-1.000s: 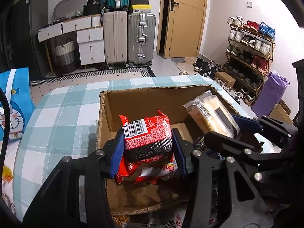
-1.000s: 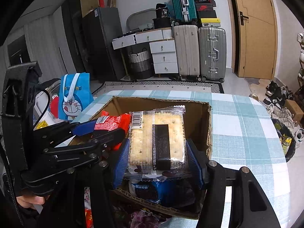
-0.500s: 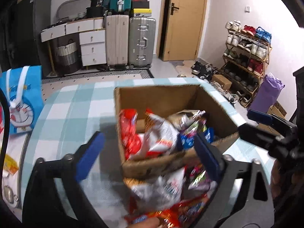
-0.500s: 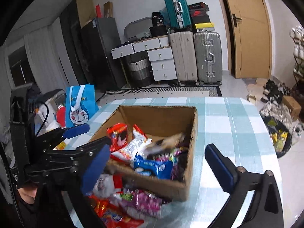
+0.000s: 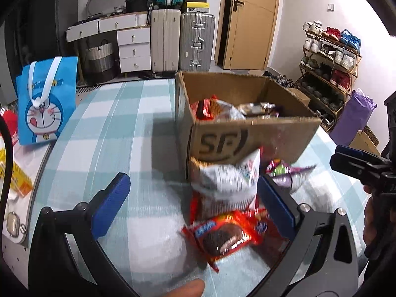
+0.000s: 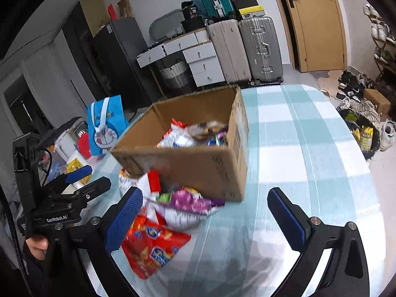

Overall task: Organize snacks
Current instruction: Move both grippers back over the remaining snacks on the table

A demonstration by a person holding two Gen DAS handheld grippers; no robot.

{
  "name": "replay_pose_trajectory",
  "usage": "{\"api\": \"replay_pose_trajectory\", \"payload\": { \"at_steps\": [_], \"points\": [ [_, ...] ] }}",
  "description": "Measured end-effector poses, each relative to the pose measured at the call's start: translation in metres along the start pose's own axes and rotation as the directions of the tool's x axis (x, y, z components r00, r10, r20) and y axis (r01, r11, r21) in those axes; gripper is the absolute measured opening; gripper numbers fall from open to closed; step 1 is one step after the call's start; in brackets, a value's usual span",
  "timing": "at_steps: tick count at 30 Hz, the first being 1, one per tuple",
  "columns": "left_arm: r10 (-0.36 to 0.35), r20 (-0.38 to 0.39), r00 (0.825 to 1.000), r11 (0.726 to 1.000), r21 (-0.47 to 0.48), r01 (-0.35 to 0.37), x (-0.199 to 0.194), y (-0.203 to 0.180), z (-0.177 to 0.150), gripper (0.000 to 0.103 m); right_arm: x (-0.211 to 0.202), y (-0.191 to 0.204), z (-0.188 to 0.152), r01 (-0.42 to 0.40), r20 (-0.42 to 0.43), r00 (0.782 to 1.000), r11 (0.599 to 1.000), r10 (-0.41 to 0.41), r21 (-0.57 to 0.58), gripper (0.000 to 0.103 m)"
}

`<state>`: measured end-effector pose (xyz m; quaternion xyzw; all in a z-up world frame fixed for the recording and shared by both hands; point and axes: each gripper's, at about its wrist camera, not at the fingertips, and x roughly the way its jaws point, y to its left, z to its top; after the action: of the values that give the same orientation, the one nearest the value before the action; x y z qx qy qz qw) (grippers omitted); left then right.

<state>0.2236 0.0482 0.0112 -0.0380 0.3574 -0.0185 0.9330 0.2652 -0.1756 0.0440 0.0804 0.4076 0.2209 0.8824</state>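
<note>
A cardboard box [image 5: 247,138] marked SF stands on the checked tablecloth and holds several snack packets [image 5: 217,109]; it also shows in the right wrist view [image 6: 203,165]. Loose packets lie in front of it: a white bag [image 5: 225,185], a red cookie packet [image 5: 220,237], a purple packet [image 6: 183,203] and a red bag [image 6: 153,247]. My left gripper [image 5: 195,205] is open and empty, above the white bag and the red cookie packet. My right gripper [image 6: 208,217] is open and empty, near the purple packet.
A blue Doraemon bag [image 5: 45,101] stands at the table's left edge, with a yellow packet [image 5: 17,178] nearby. Suitcases [image 5: 183,39], drawers and a shoe rack [image 5: 329,69] are beyond the table. The tablecloth [image 6: 297,148] stretches right of the box.
Both grippers let go of their packets, the red one and the cracker pack, over the box, opened and pulled back. They now hang over the loose packets in front of the box.
</note>
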Motion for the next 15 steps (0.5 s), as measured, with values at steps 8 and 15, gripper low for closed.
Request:
{"api": "replay_pose_trajectory", "payload": {
  "at_steps": [8,15],
  "points": [
    [-0.01,0.002,1.0,1.0,-0.01,0.01,-0.009,-0.002,-0.024,0.102,0.004,0.022,-0.025,0.04,-0.044,0.998,0.994,-0.044,-0.099,0.103],
    [-0.002,-0.009,1.0,1.0,-0.023,0.001,-0.015,0.004,-0.03,0.102,0.006,0.043,-0.039,0.015,-0.076,0.997,0.989,-0.026,-0.148,0.103]
  ]
}}
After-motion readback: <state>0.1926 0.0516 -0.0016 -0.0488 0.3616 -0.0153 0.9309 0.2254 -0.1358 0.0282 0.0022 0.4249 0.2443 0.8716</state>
